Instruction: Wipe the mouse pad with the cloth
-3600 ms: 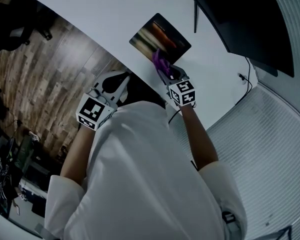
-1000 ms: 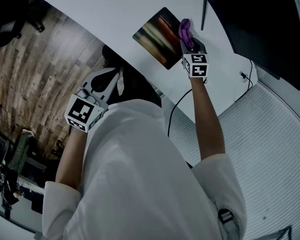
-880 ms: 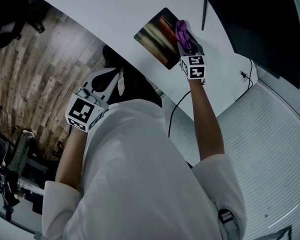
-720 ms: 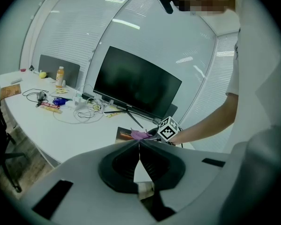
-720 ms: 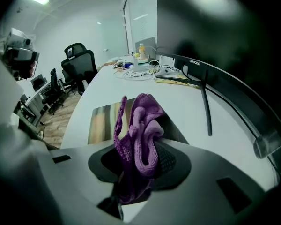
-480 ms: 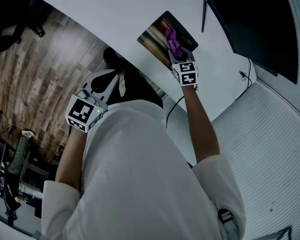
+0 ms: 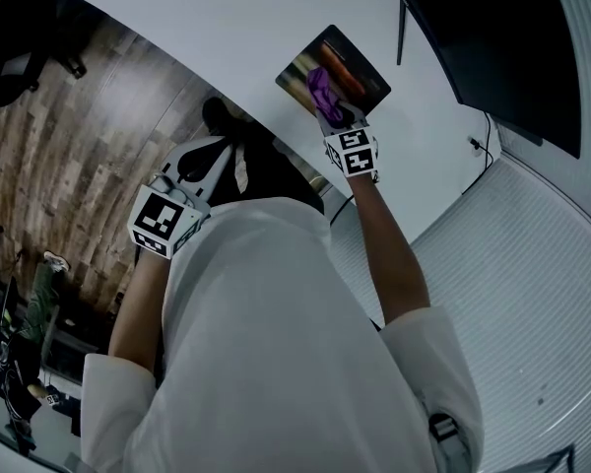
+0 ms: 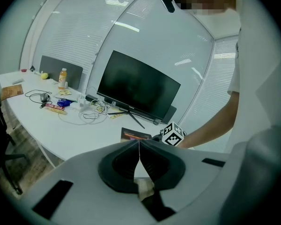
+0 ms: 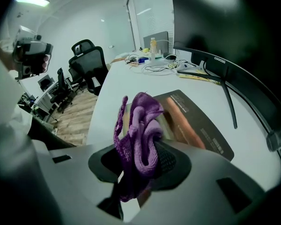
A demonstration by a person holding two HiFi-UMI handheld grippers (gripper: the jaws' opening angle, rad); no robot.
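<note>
Cloth point(image 9: 139, 125), purple and bunched, clamped between the jaws of the right gripper point(image 9: 141, 150), low in the middle of the right gripper view. Same cloth in the head view over the near part of the mouse pad point(image 7: 353, 59), upper middle of the frame; contact with the pad not clear. Left gripper point(image 8: 139, 146) with jaws closed together on nothing, left of centre in the head view, over the wood floor point(image 7: 79, 116) and apart from the white table point(image 7: 217, 28). Mouse pad dark, flat on the table, with an orange-brown band and rows of small pale print too fine to read. Behind it, black monitor point(image 8: 138, 86), with white lettering on its curved stand at upper right of the right gripper view, perhaps "coocaa", not certain. Farther off: loose cables point(image 8: 91, 114), a bottle point(image 8: 62, 78) with an orange label, black office chairs point(image 9: 86, 60).
</note>
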